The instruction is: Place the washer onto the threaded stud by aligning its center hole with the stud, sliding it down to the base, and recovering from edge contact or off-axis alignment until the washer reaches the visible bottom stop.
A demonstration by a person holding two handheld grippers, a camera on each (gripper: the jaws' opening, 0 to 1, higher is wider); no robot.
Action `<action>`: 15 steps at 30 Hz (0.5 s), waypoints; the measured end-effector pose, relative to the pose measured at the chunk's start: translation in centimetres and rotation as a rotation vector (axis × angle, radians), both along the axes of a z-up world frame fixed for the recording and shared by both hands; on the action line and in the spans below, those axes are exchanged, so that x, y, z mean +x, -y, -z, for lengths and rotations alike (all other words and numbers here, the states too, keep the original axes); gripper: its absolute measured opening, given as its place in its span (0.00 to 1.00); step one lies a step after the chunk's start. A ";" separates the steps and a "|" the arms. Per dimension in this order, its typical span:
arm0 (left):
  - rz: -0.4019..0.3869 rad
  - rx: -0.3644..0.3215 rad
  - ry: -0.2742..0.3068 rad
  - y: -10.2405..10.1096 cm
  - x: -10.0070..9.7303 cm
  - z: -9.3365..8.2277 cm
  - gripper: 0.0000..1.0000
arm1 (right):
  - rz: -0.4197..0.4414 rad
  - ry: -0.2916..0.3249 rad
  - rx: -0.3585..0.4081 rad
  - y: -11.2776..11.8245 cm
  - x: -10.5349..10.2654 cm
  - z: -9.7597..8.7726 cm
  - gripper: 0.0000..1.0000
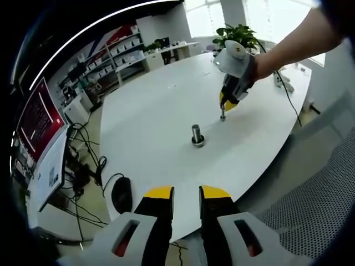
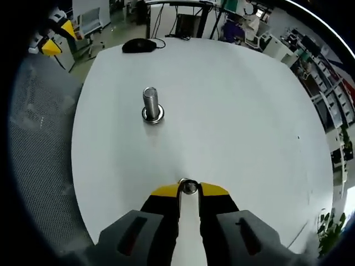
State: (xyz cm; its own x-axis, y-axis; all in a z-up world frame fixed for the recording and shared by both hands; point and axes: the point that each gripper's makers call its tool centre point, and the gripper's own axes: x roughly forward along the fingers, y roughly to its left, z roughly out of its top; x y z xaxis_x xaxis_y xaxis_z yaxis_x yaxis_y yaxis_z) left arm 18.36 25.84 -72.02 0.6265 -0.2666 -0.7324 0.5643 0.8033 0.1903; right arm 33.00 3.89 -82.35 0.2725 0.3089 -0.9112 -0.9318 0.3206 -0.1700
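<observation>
Steel washer pinched edge-on in the right gripper fingers, well apart from the upright threaded stud on the white tabletop. Left gripper fingers narrow, empty. Risk: tilted washer catching the stud's top threads.

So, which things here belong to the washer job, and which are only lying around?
For the job: washer held in the right claw; threaded stud standing upright on the white table.

Just lying about: computer mouse, potted plant, monitor, shelves.
</observation>
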 end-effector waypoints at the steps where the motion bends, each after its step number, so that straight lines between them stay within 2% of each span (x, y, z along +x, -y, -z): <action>1: 0.000 0.000 -0.001 0.0 0.0 0.0 0.16 | 0.001 -0.005 -0.002 0.0 0.0 0.2 0.14; 15: -0.003 0.001 -0.008 -0.1 0.0 0.2 0.16 | 0.025 -0.069 -0.023 0.2 -0.2 2.4 0.14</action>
State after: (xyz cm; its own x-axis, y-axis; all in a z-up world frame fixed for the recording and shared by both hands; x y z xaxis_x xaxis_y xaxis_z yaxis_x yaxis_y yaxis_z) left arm 18.33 25.90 -72.18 0.6213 -0.2641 -0.7377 0.5637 0.8045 0.1868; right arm 32.76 3.70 -84.79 0.2162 0.2812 -0.9350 -0.9332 0.3409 -0.1133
